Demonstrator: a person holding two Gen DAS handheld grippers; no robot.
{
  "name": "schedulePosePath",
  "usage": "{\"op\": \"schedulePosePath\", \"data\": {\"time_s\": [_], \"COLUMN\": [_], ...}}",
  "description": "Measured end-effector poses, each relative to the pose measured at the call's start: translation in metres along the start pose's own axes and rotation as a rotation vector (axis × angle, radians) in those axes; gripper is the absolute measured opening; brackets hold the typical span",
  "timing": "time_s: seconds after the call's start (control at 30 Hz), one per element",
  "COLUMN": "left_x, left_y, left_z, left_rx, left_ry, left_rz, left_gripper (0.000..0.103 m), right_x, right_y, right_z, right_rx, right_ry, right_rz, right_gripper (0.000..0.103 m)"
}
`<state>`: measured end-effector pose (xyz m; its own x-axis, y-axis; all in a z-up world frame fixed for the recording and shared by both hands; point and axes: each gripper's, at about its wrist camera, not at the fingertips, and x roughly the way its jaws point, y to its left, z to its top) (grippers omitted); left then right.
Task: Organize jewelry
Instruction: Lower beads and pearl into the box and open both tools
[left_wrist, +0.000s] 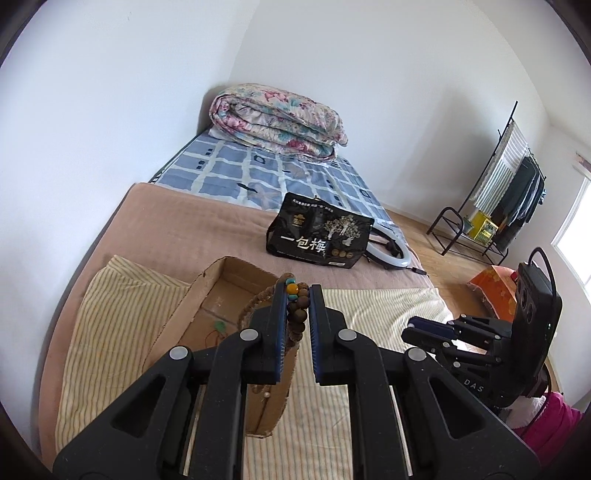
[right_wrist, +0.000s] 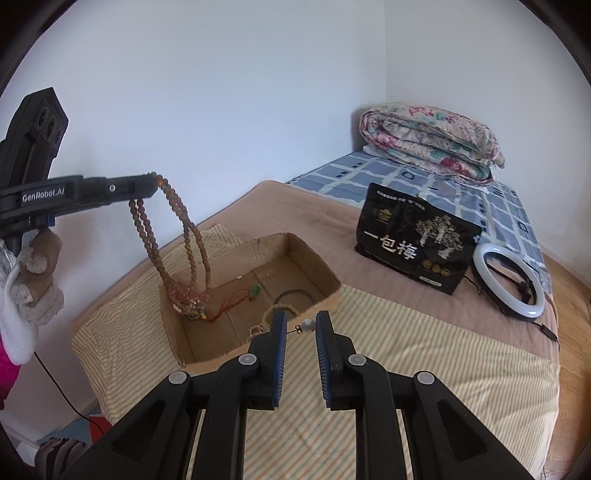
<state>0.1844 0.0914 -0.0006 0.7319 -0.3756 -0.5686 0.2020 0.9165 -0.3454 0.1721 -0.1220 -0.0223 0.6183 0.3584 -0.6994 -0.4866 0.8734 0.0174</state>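
Left gripper (left_wrist: 298, 295) clamped on a wooden bead necklace (right_wrist: 173, 236), loops dangling into the cardboard box (right_wrist: 325, 275). Limp, light, prone to swinging and tangling; best held by a bunched section. Right gripper (right_wrist: 301, 325) nearly together, pinching a small pearl earring (right_wrist: 307, 325) above the box's near wall. Tiny, slippery, easily dropped.

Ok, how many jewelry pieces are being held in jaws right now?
2. A bead necklace hangs from the left gripper, its lower end dangling into the box. A pearl earring sits between the right gripper's jaws.
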Motion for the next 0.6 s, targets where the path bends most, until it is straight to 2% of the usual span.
{"op": "schedulePosePath", "data": {"time_s": [0.27, 0.6], "left_x": [0.006, 0.023], "left_y": [0.017, 0.028], "left_z": [-0.007, -0.018], "left_rx": [-0.022, -0.036], "left_ry": [0.02, 0.062], "left_rz": [0.007, 0.012], "left_gripper": [0.009, 0.009], "right_x": [0.04, 0.087], "right_y": [0.013, 0.022], "right_z": [0.021, 0.033], "right_rx": [0.0, -0.001], "right_ry": [0.019, 0.05], "right_rz": [0.056, 0.097], "right_gripper": [0.014, 0.014]}}
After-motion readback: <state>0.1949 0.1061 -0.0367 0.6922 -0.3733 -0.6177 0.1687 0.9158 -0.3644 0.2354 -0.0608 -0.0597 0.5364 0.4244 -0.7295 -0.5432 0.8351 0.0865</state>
